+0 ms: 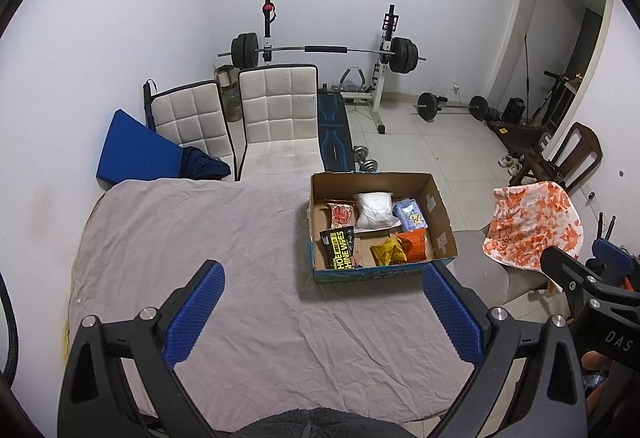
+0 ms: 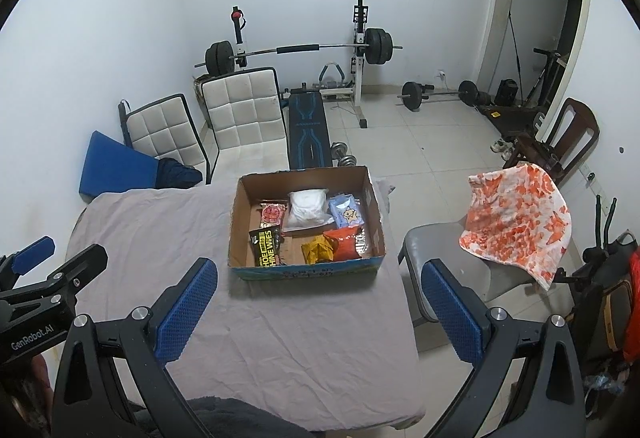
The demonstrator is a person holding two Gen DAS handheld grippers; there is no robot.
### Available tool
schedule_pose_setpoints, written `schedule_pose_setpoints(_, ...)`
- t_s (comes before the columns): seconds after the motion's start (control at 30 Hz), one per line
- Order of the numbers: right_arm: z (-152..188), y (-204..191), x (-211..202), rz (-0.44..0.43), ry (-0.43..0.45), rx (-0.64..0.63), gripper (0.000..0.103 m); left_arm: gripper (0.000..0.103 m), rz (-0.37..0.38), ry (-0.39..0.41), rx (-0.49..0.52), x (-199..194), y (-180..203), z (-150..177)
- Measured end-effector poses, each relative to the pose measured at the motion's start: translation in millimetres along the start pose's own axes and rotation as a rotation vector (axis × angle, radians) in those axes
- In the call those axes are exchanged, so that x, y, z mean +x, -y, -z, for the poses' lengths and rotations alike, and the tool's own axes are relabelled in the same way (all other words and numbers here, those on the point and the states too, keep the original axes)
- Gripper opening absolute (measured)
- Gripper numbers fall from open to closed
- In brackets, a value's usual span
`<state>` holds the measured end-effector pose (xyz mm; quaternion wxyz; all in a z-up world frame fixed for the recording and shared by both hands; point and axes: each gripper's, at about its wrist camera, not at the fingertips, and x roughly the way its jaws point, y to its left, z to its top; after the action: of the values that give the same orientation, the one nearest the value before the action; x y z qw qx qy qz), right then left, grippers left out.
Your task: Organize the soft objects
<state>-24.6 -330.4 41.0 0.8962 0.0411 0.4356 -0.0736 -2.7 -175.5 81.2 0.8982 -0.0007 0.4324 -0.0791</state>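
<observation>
Both grippers hung open and empty over the cloth-covered worktop, the soft packs lying in the box.

The left gripper (image 1: 322,312) had its blue, knurled fingers (image 1: 193,316) spread wide, touching nothing; the right gripper (image 2: 320,308) matched it, its fingers (image 2: 187,312) equally far apart above the wrinkled grey cloth (image 1: 200,238). The open cardboard box (image 1: 442,218) sat on the worktop's far right part, holding a puffy white bag (image 1: 374,210), a pale blue tissue pack (image 1: 410,216), a glossy black wipes pouch (image 1: 338,248), a crumpled yellow pack (image 1: 388,252), an orange packet (image 1: 416,244) and a red-printed packet (image 1: 341,214). A limp orange-and-white towel (image 2: 516,222) draped over a grey chair (image 2: 428,250) beside the worktop.
</observation>
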Motion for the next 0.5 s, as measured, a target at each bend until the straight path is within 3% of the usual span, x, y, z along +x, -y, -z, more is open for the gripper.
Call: schedule_pose_setpoints(0.5, 0.0, 0.2, -2.8, -0.002, 0.008, -0.007, 0.103, 0.101, -0.005, 0.006, -0.005, -4.8, -1.0, 2.7)
